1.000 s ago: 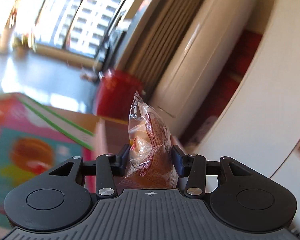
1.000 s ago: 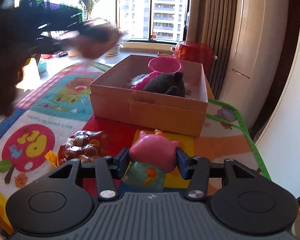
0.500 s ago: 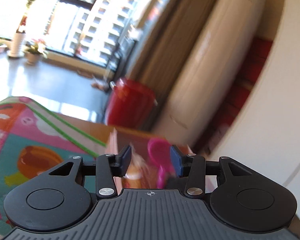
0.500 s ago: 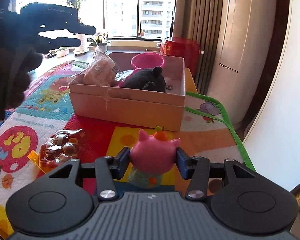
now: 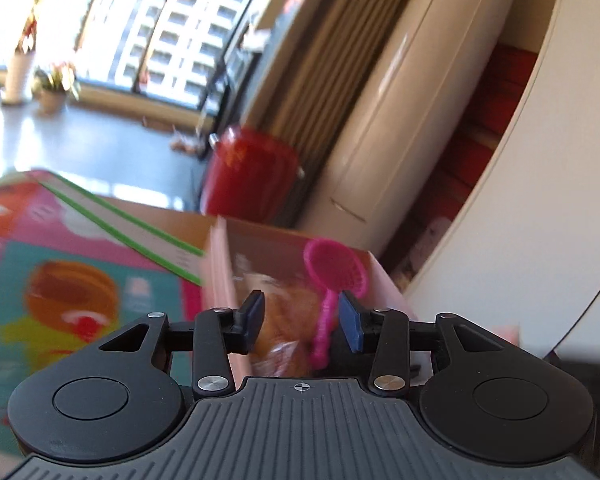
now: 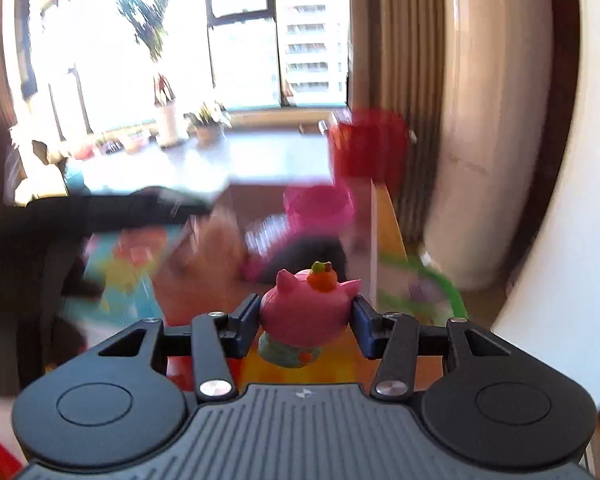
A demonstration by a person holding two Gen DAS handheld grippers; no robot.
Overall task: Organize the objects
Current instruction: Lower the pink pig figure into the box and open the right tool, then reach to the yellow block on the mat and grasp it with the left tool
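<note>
A colourful children's play mat with cartoon prints and a green border covers the surface, and an open, shallow cardboard box sits on it near the far end. Behind the box stand a red cylindrical container, a tall cream-white appliance and brown curtains beside a bright window.

Inside the box, the left wrist view shows a clear plastic-wrapped brown bread snack lying near the closer wall, with a bright pink plastic toy strainer just beside it, its round head toward the far wall and its handle running down toward the camera. In the blurred right wrist view a dark plush toy lies in the same box below the pink strainer.

The left gripper hangs over the near part of the box. Its fingers stand partly apart and press on nothing; the snack and the strainer handle appear in the gap but lie below in the box.

The right gripper is raised in front of the box, and its narrow-set fingers clamp a small pink plastic pig figure by the sides of its head. The pig sits upright, with a small orange and green ornament on top and a pale green body below the pads.
</note>
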